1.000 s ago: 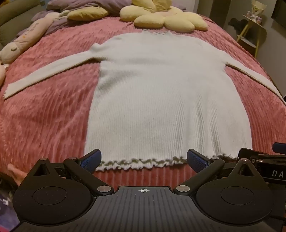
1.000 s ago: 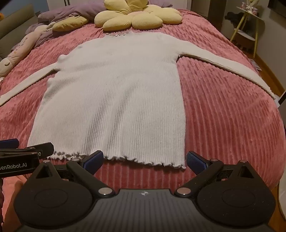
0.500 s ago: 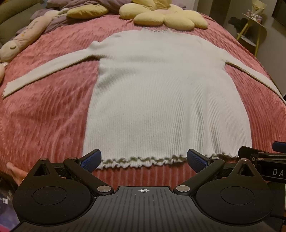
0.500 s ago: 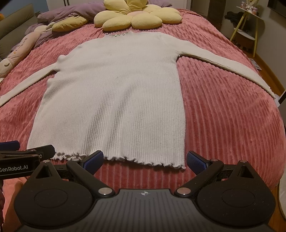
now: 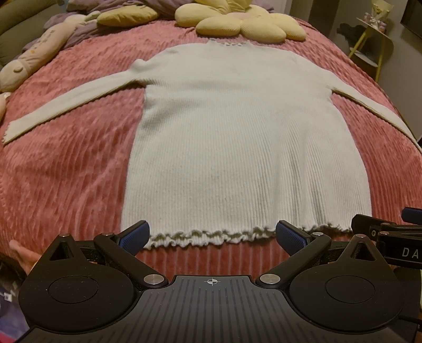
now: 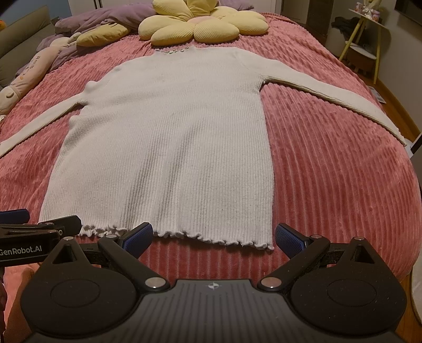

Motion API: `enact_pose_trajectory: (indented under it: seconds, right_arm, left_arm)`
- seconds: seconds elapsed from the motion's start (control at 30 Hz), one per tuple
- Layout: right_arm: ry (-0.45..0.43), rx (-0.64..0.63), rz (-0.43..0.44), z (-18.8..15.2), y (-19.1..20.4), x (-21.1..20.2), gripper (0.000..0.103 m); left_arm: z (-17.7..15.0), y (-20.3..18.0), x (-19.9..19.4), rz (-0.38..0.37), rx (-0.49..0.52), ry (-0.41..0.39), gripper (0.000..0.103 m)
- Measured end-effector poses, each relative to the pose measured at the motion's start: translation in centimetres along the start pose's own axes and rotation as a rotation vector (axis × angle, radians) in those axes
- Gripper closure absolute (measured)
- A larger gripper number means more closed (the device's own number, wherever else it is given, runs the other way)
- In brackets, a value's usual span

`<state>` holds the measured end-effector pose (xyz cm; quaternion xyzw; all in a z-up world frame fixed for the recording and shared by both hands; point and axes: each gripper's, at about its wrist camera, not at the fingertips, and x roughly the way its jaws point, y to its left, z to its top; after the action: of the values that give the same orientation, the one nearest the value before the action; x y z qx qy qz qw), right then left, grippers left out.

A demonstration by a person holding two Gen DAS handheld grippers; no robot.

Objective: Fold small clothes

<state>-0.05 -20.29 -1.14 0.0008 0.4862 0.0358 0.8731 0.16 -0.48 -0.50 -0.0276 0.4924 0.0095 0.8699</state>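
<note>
Sweater (image 5: 245,142) lies flat, sleeves spread, on the pink bedspread (image 5: 66,168); left gripper (image 5: 211,234) and right gripper (image 6: 213,234) gape wide at its ruffled hem, holding nothing.

sweater (image 5: 245,147) right cuff cut off by my left view's edge, left cuff cut by my right view's edge, hem corners hidden behind my jaws, items on side table (image 6: 368,9) too small to tell

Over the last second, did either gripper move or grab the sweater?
Hardly anything changed. The left gripper tilted down slightly, so its view shows less of the flower pillow. Both it and the right gripper stayed open at the frilled hem. The white sweater lies flat as before.
</note>
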Motion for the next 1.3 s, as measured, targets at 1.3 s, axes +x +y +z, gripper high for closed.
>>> enact_pose_trajectory:
  seconds: [1.3]
  right_arm:
    - [-0.01,-0.008,-0.003,-0.35,0.18,0.04,0.004]
  left_arm:
    - [-0.27,-0.28,0.12,-0.005,-0.001,0.012,0.0]
